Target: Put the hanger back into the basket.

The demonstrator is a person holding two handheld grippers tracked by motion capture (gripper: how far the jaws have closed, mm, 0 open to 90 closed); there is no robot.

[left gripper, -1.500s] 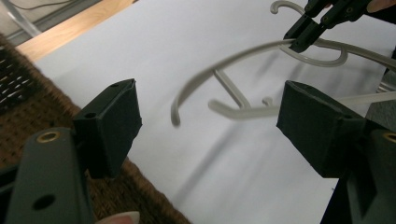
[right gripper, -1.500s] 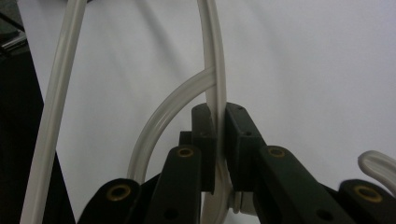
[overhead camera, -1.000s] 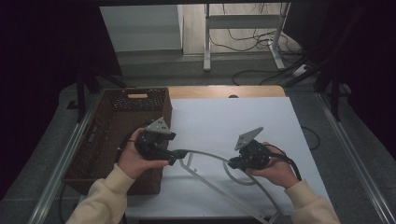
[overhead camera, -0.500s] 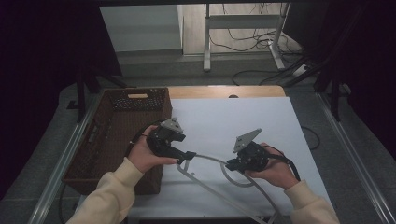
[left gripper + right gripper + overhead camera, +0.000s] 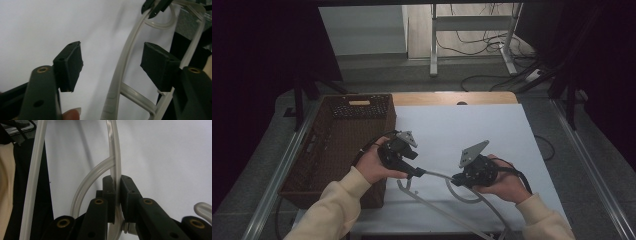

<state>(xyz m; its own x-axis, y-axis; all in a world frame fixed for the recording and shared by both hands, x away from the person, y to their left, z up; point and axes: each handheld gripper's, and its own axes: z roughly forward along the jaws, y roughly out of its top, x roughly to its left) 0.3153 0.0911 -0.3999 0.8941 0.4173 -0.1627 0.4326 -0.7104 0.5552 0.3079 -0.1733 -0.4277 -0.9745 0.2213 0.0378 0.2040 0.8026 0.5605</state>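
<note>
A pale translucent plastic hanger [image 5: 439,209] lies low over the white table [image 5: 472,125], between my two grippers. My right gripper [image 5: 455,179] is shut on it; in the right gripper view the jaws [image 5: 116,187] pinch a thin bar of the hanger [image 5: 113,150] where a curved piece joins. My left gripper [image 5: 418,172] stands open. In the left gripper view its pads [image 5: 71,65] sit wide apart on either side of the hanger's arm [image 5: 120,72] without touching it. The right gripper's tips [image 5: 155,5] show at the top of that view.
A dark brown wicker basket [image 5: 337,135] stands on the left, against the table's edge and under my left forearm. Bare white table stretches behind and to the right of the grippers. Cables and a metal stand are on the floor beyond.
My left hand has moved right, from over the basket's edge to the hanger's left arm. The right hand has held its place, still gripping the hanger.
</note>
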